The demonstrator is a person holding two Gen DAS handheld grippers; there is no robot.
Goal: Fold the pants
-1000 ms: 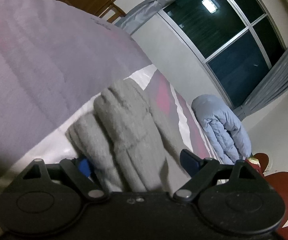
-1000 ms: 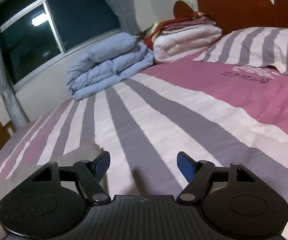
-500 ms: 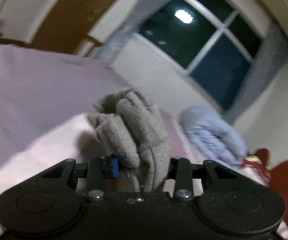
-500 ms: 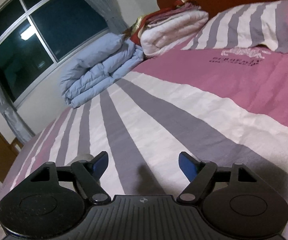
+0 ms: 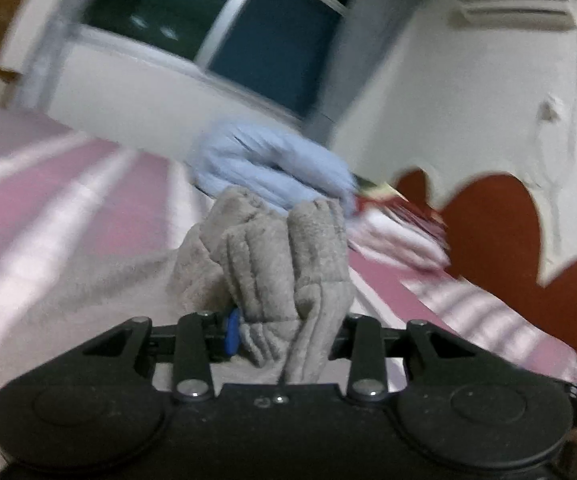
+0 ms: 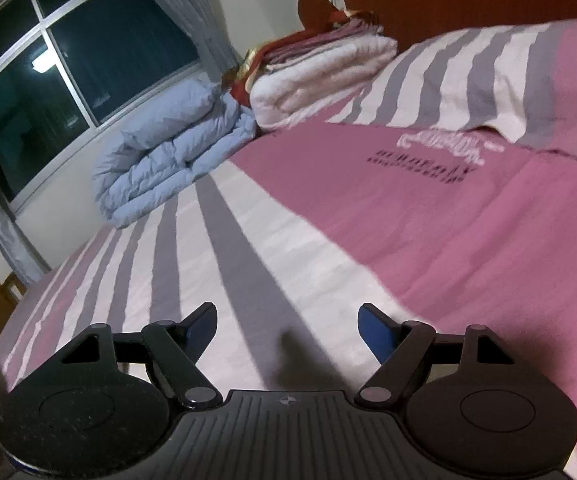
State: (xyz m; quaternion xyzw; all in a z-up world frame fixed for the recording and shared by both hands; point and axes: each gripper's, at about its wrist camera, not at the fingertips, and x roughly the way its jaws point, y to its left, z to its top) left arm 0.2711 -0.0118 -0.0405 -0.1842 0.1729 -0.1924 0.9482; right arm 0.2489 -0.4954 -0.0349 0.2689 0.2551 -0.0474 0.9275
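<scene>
1. Across both views lies the bed (image 6: 328,248), its cover striped pink, grey and white, with dark lettering printed on the pink part.
2. Behind it stands a red-brown headboard (image 5: 500,216) with a scalloped edge, and a dark window (image 6: 60,80) with grey curtains is set in the side wall.
3. Beside the window wall, on the bed, a folded pale blue duvet (image 6: 168,148) touches a stack of white and red blankets (image 6: 320,64); a striped pillow (image 6: 488,80) lies nearer the headboard.
4. My left gripper (image 5: 284,328) is clamped narrow on the grey pants (image 5: 284,256); the bunched, ribbed cloth stands up between the fingers, above the bed. This view is blurred.
5. My right gripper (image 6: 288,326) hangs over the grey and white stripes with its blue-padded fingers spread wide, nothing between them.
</scene>
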